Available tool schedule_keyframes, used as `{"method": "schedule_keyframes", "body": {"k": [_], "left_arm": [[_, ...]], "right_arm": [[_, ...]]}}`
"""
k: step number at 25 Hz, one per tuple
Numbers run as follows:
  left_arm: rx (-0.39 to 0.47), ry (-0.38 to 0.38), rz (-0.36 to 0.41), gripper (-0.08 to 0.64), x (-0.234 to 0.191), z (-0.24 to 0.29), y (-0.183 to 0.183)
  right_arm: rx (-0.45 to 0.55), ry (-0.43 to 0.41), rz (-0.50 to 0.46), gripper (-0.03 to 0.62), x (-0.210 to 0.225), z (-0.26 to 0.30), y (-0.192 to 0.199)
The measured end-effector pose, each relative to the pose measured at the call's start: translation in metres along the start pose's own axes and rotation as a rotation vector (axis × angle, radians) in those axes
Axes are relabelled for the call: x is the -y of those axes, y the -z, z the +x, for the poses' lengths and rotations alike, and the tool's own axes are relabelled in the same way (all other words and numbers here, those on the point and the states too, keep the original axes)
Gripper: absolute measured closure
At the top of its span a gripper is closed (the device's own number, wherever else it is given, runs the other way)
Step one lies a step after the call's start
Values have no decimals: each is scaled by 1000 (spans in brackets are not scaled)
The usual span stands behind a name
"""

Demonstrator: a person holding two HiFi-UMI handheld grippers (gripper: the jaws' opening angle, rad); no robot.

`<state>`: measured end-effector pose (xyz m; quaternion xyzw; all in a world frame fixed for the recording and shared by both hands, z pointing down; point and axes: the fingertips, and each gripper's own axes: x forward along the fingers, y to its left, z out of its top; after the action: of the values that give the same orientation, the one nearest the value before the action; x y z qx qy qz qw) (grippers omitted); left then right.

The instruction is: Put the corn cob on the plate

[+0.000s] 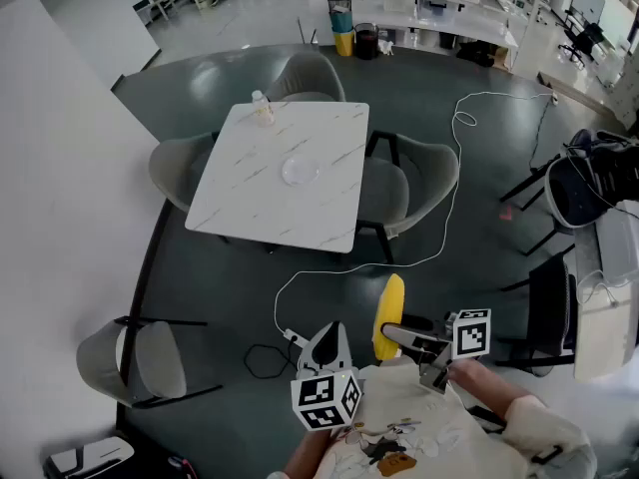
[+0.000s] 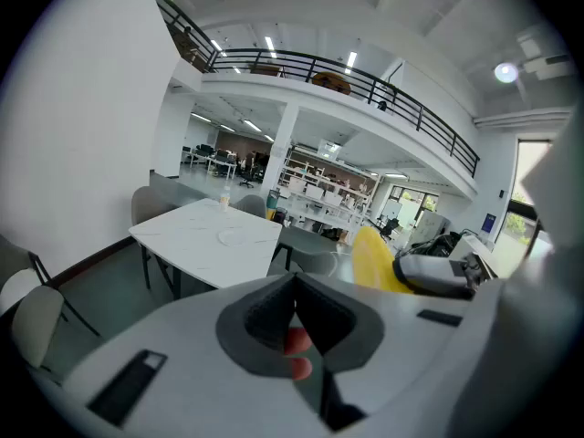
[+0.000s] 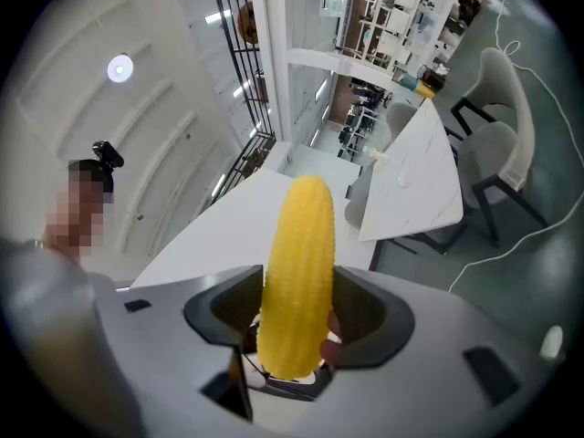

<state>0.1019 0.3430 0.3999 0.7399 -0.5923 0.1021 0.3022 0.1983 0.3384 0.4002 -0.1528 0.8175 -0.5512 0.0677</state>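
Clamping the bumpy yellow corn cob (image 3: 301, 245) in our right gripper (image 3: 294, 313) — left gripper (image 2: 294, 281) closed, empty — for carrying to the clear round plate (image 1: 299, 171), upper centre.

Table (image 1: 250, 203) far off in all three views

I see my left gripper (image 1: 332, 339) as a pale grey shell with dark, ribbed pads (image 2: 269, 316) set in a rounded dark recess. A white marker cube (image 1: 325, 399) printed with black squares sits on it. The right gripper (image 1: 394, 335) is built the same, with its own marker cube (image 1: 471, 333). The person wears a cream top (image 1: 424, 412) with a small print and long pale sleeves (image 1: 544, 432).
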Motion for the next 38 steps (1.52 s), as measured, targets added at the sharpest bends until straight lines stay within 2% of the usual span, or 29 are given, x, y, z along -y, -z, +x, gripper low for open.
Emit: {"method": "schedule_keyframes", "body": {"k": [4, 14, 17, 19, 24, 29, 38], "left_arm": [[-6, 11, -15, 549, -5, 1, 5], [-1, 90, 27, 549, 15, 11, -9], [-6, 97, 39, 549, 19, 12, -10], [-5, 95, 47, 549, 22, 15, -12], [0, 85, 60, 549, 31, 19, -18], [2, 59, 48, 549, 39, 20, -17], [0, 1, 22, 549, 58, 28, -1]], "right_arm": [[-24, 4, -5, 354, -4, 12, 12], [-24, 43, -33, 354, -4, 8, 14], [-21, 16, 13, 354, -6, 5, 14], [-11, 14, 28, 354, -6, 3, 11], [-5, 94, -77, 354, -1, -2, 1], [-22, 120, -67, 354, 7, -10, -3], [-43, 84, -57, 354, 21, -38, -8]]}}
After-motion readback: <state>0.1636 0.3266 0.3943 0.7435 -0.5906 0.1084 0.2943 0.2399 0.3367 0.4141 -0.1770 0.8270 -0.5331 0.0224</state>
